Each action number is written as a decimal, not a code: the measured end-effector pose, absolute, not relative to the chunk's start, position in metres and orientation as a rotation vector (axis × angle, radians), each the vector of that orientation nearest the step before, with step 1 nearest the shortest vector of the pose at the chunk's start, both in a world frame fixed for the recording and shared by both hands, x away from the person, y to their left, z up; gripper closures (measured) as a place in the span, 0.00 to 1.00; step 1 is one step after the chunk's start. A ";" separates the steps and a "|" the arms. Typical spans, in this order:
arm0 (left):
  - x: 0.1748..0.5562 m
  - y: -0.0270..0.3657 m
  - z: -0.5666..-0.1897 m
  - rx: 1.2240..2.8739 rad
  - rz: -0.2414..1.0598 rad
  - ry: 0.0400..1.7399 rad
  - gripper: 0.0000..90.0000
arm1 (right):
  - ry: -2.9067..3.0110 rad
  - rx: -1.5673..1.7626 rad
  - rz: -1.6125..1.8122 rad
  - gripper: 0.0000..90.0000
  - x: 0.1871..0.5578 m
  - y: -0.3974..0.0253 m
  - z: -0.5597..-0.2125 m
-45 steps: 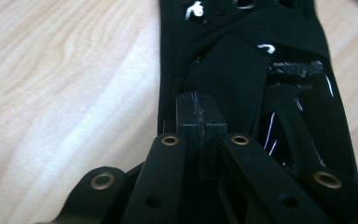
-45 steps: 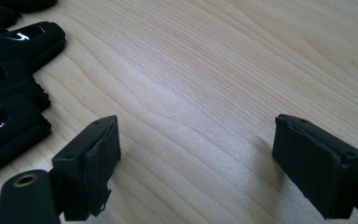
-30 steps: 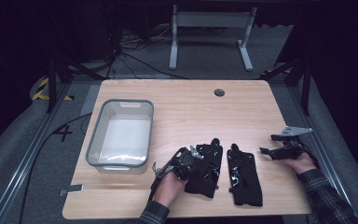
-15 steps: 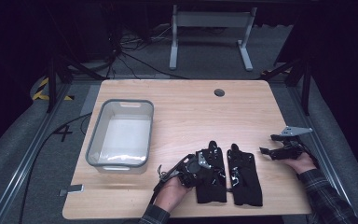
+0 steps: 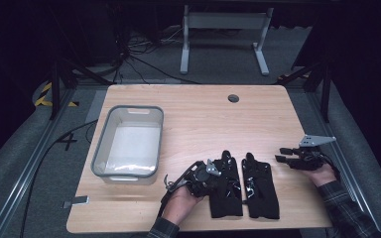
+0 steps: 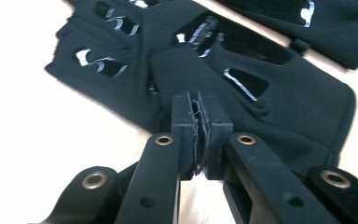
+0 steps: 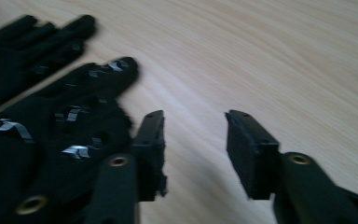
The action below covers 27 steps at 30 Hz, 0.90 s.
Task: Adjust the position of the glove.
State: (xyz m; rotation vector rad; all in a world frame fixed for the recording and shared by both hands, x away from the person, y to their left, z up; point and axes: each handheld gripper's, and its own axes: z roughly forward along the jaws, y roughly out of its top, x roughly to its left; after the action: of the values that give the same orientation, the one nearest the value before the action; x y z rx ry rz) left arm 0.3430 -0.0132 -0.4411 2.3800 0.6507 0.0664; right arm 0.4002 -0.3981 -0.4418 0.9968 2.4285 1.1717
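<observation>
Jaws of the left gripper (image 6: 198,135) are pressed together, pinching the edge of the left glove (image 5: 225,186) near the table's (image 5: 198,114) front edge. Right gripper (image 7: 193,151) waits spread beside glove 2 (image 5: 260,186). Next, probably a lift toward the bin (image 5: 129,141).

We see open tabletop (image 5: 203,119) from ten to two o'clock, free for passage; the clear plastic bin (image 5: 129,143) walls off nine o'clock; two black gloves (image 5: 243,186) lie at six, touching the left gripper (image 5: 213,171); bare wood separates them from the right gripper (image 5: 283,154).
</observation>
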 end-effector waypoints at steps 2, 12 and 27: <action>0.344 -0.011 -0.441 2.366 0.073 0.670 0.93 | 2.484 0.941 1.191 0.84 0.390 -0.388 -0.441; 0.345 -0.007 -0.445 2.343 0.077 0.733 0.70 | 2.676 0.772 1.264 1.00 0.357 -0.366 -0.443; 0.342 -0.016 -0.454 2.359 0.124 0.790 0.74 | 2.784 0.681 1.158 1.00 0.346 -0.351 -0.454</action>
State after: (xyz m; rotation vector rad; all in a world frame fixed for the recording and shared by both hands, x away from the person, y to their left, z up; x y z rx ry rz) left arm 0.3419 -0.0164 -0.4539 2.3586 0.7900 0.1243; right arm 0.3464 -0.3506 -0.4543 0.6811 2.7839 1.1584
